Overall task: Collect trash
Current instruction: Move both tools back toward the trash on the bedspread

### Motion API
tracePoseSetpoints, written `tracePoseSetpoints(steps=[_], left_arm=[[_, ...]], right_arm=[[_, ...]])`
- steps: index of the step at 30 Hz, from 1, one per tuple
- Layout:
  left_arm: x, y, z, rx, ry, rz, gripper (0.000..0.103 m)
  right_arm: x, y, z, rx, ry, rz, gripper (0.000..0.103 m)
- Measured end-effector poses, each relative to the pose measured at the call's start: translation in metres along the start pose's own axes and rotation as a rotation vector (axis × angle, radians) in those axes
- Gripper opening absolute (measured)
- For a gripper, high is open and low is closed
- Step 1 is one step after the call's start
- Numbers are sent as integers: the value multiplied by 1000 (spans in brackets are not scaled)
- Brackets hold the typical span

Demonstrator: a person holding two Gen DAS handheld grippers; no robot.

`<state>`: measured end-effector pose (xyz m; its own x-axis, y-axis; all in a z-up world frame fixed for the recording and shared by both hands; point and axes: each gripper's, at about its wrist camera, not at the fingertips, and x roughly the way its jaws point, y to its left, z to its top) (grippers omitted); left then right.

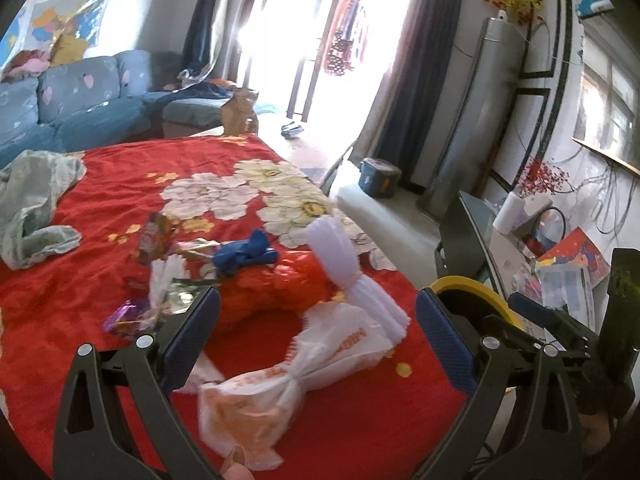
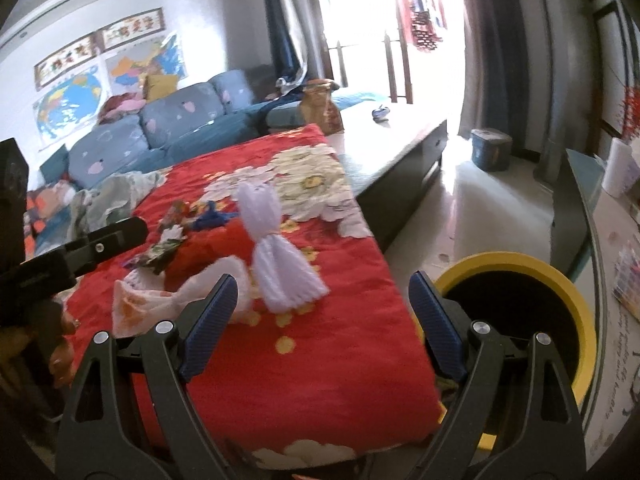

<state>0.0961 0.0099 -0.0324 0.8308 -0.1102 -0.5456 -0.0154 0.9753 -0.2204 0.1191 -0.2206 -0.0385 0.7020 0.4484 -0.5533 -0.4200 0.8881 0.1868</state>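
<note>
Trash: white-orange bag (image 1: 280,376) knotted mid-length, white yarn bundle (image 2: 280,264), foil wrappers (image 1: 160,236), strewn on red cloth (image 1: 100,184).
Bin (image 2: 516,272): yellow-rimmed, placed beside cloth.
Left gripper (image 1: 316,320): spread wide, nothing held.
Right gripper (image 2: 324,304): spread wide, nothing held.

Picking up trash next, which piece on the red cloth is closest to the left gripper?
The white-and-orange knotted plastic bag, lying between the left gripper's open fingers.

The left hand-held gripper (image 1: 318,340) pointed downward with its jaws spread wide and nothing pressed between the pads. The right hand-held gripper (image 2: 322,320) was angled downward too, jaws wide apart and empty. Both were side by side, near each other.
</note>
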Motion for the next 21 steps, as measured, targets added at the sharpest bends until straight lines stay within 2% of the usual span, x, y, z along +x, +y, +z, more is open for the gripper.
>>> tracePoseSetpoints(steps=[9, 16, 21], left_arm=[[-13, 42, 4, -98, -11, 49, 95], [-19, 78, -6, -166, 23, 92, 95], [-20, 88, -18, -199, 57, 73, 94]], right_arm=[[26, 18, 7, -27, 53, 42, 79], [54, 7, 6, -6, 95, 2, 79], [69, -2, 8, 30, 110, -1, 76]])
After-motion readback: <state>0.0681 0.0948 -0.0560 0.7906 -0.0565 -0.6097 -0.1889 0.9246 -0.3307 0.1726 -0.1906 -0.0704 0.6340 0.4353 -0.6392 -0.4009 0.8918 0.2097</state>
